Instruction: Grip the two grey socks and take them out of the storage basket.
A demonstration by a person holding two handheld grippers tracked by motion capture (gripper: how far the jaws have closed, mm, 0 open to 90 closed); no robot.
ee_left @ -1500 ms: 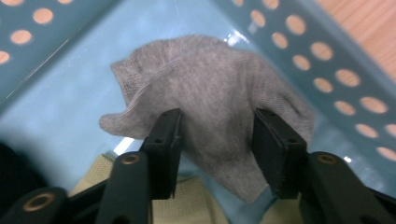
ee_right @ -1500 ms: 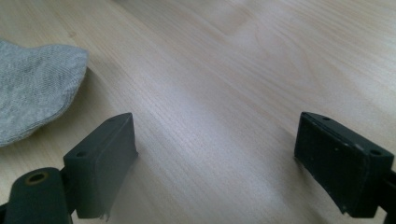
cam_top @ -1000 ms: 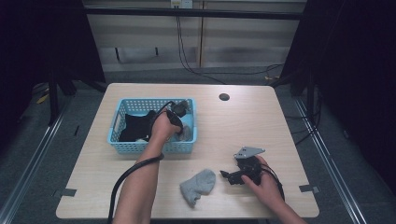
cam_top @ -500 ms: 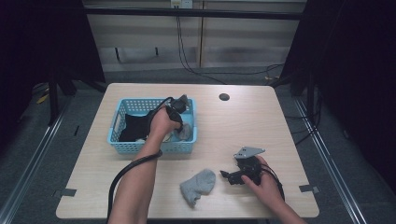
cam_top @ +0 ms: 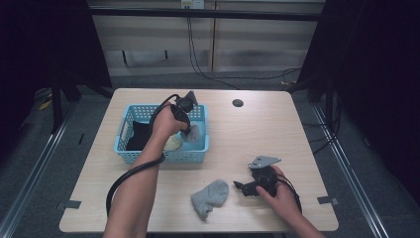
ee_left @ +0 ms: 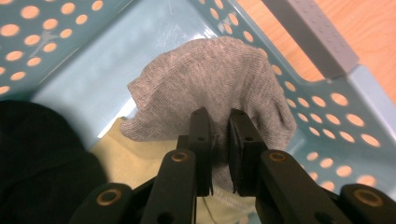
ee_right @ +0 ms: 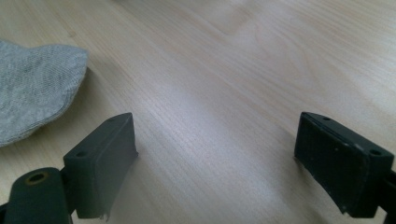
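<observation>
My left gripper [ee_left: 219, 140] is shut on a grey sock [ee_left: 219, 79], which hangs from its jaws above the inside of the blue basket [ee_left: 322, 107]. From the high view the same grey sock [cam_top: 192, 132] dangles under my left gripper [cam_top: 187, 130] over the right half of the blue basket [cam_top: 163, 156]. A second grey sock [cam_top: 210, 196] lies crumpled on the table near the front edge. My right gripper [cam_top: 238, 187] rests low on the table just right of it, open and with bare wood between its jaws [ee_right: 215, 154]. That grey sock [ee_right: 32, 93] lies to the left of its jaws.
Inside the basket lie a black garment [cam_top: 138, 135] and a pale yellow cloth [cam_top: 173, 143]. A round dark hole [cam_top: 237, 103] sits in the wooden table [cam_top: 257, 134] near its far edge. A black cable [cam_top: 124, 181] trails from the left gripper along the forearm.
My left gripper has risen out of the basket with the grey sock pinched in it. My right hand and the sock on the table have stayed where they were.
</observation>
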